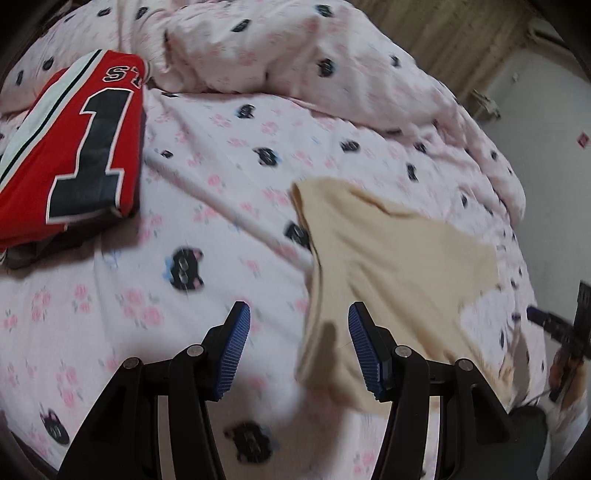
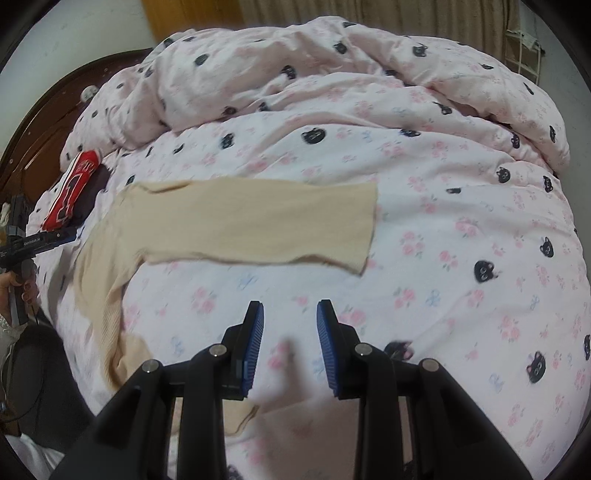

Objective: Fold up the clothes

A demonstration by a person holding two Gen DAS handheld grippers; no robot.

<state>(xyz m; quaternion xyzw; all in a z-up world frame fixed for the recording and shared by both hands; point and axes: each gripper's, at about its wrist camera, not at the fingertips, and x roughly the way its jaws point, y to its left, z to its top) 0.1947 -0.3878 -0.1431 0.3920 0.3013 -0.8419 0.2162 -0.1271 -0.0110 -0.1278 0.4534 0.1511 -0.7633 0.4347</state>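
Right wrist: beige top's (image 2: pixel 236 225) sleeve edge (flat) crosses open bedsheet (image 2: pixel 461 229).

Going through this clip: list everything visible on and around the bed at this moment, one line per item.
Beige garment: one, beige, spread on the bed with a sleeve stretched out.
Red jersey: one, red with a black number, folded, lying beyond the beige garment.
Bedsheet: one, pink with roses and black cat faces, covering the bed.
Duvet: one, same print, bunched at the far side.
Curtain: one, tan, behind the bed.
Left claw: one, black with blue pads, open, empty.
Right claw: one, same colours, open, empty.
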